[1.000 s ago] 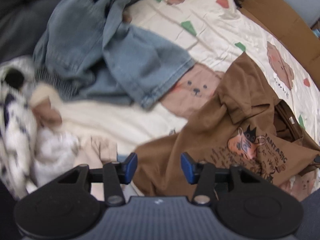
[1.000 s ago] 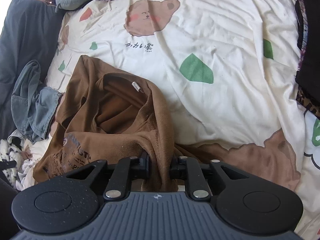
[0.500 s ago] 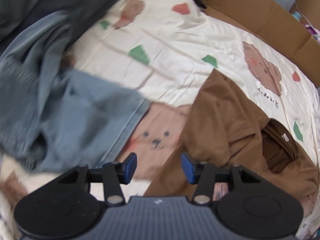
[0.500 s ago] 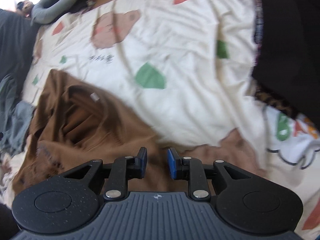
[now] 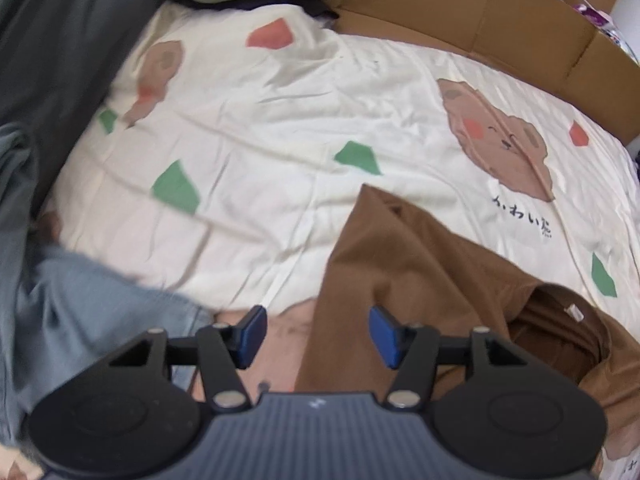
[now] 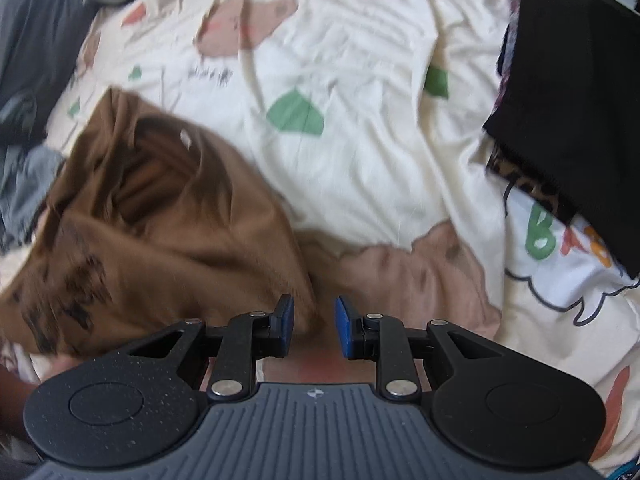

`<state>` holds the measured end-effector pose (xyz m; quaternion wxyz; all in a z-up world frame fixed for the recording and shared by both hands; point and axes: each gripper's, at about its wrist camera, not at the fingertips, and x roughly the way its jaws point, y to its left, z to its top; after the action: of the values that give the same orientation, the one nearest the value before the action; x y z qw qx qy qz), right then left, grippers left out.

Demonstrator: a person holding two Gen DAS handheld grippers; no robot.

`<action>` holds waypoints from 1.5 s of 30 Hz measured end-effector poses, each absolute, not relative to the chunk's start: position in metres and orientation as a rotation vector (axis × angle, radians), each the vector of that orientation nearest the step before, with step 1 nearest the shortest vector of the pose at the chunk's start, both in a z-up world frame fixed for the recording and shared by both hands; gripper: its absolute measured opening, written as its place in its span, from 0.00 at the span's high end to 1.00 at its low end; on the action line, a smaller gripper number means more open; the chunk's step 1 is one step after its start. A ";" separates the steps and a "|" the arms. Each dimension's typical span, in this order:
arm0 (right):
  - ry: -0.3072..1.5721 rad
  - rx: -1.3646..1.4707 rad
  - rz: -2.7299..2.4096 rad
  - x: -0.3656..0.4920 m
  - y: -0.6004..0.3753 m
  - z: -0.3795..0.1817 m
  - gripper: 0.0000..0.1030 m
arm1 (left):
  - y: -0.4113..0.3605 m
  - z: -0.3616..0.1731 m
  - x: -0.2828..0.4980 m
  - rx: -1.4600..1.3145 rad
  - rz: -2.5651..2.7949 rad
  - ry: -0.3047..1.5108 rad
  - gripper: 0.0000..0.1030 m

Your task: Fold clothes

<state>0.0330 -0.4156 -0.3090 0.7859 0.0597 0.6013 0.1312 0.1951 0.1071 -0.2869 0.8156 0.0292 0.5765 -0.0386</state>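
**Lining up on the brown shirt**

I have the left gripper [image 5: 314, 336] above the shirt [image 5: 408, 272], which lies crumpled on the sheet [image 5: 280, 128] near me, jeans [image 5: 80, 312] to its left. Its jaws are opening, the shirt's left edge below the gap, not pinched. The right gripper [image 6: 313, 328] is part open and holds nothing (cloth beside its left pad). I'd catch one layer at each edge, then spread it flat.
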 end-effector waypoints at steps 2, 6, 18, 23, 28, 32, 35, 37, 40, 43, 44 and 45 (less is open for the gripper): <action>1.302 0.114 0.303 0.031 -0.413 -0.315 0.76 | 0.101 -0.293 0.203 0.073 -0.101 1.229 0.37; 1.309 0.059 0.332 0.028 -0.406 -0.325 0.76 | 0.091 -0.308 0.218 0.096 -0.124 1.239 0.36; 1.300 -0.057 0.415 0.031 -0.388 -0.351 0.78 | 0.082 -0.341 0.258 0.047 -0.146 1.241 0.28; 1.289 -0.087 0.427 0.035 -0.388 -0.347 0.93 | 0.084 -0.358 0.266 0.025 -0.183 1.265 0.28; 1.267 -0.109 0.409 0.048 -0.395 -0.327 0.94 | 0.082 -0.368 0.271 0.045 -0.227 1.263 0.28; 1.252 -0.100 0.389 0.063 -0.397 -0.313 0.95 | 0.081 -0.374 0.275 0.042 -0.253 1.269 0.36; 1.240 -0.099 0.375 0.074 -0.396 -0.304 0.95 | 0.084 -0.373 0.277 0.037 -0.273 1.263 0.54; 1.229 -0.110 0.366 0.081 -0.394 -0.300 0.95 | 0.087 -0.372 0.278 0.026 -0.278 1.259 0.72; 1.213 -0.126 0.343 0.090 -0.392 -0.295 0.96 | 0.093 -0.367 0.279 0.036 -0.299 1.238 0.98; 1.200 -0.143 0.315 0.100 -0.393 -0.288 0.96 | 0.103 -0.354 0.278 0.062 -0.296 1.192 0.99; 1.192 -0.152 0.300 0.104 -0.393 -0.286 0.96 | 0.108 -0.350 0.278 0.067 -0.290 1.180 0.99; 1.183 -0.163 0.279 0.108 -0.394 -0.284 0.96 | 0.114 -0.346 0.279 0.062 -0.284 1.172 0.99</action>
<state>0.1079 -0.3938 -0.2841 0.8178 -0.0764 0.5551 0.1309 0.2790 0.1136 -0.3458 0.8233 0.0293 0.5508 -0.1336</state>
